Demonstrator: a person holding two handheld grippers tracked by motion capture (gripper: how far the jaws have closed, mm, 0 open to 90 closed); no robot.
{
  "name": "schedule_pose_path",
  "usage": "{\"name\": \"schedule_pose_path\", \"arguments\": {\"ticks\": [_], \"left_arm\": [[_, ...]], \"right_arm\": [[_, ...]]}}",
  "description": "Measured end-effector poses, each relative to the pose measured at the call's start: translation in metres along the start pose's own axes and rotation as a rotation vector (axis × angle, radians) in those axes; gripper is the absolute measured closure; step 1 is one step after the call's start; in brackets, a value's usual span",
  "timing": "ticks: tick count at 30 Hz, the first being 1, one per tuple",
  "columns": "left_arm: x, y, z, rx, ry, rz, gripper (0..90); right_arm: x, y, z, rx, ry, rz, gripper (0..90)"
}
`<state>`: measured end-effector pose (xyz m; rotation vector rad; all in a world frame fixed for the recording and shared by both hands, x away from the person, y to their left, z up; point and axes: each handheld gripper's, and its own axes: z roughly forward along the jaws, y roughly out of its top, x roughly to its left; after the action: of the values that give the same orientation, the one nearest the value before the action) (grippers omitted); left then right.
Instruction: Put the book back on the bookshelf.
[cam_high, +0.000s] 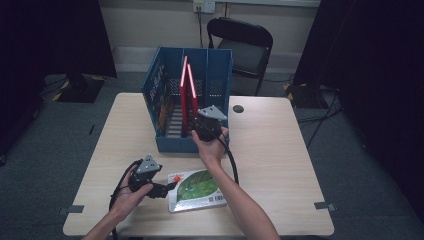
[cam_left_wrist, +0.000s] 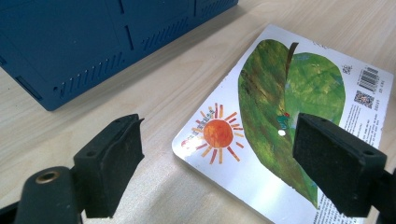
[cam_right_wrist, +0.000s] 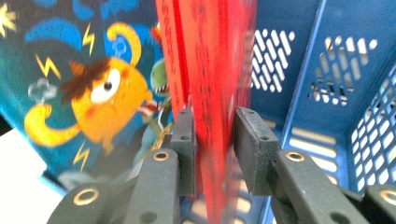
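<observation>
high view, two red books (cam_high: 188, 95), one blue crate (cam_high: 220, 65)

A lab: black curtains (cam_high: 55, 35), floor cables (cam_high: 320, 117), taped table (cam_high: 280, 150)

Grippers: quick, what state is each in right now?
Left gripper: open, above the picture book.
Right gripper: around the red book, small gap at one pad.

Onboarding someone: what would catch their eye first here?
The red book standing upright in the blue crate at the table's far middle, with the right gripper around its edge. Next, the leaf-and-sun picture book lying flat at the near edge, the left gripper open over it.
</observation>
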<state>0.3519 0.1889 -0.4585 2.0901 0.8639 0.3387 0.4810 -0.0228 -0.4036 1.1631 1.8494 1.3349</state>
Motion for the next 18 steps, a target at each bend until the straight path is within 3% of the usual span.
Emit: {"name": "schedule_pose_path", "arguments": {"ticks": [5,18], "left_arm": [[0.000,0.000,0.000,0.000,0.000,-0.001,15.7],[0.000,0.000,0.000,0.003,0.001,-0.003,15.7]], "right_arm": [[0.000,-0.007,0.002,0.018,0.000,-0.004,72.5],[0.000,0.000,0.017,0.016,0.007,0.036,72.3]]}}
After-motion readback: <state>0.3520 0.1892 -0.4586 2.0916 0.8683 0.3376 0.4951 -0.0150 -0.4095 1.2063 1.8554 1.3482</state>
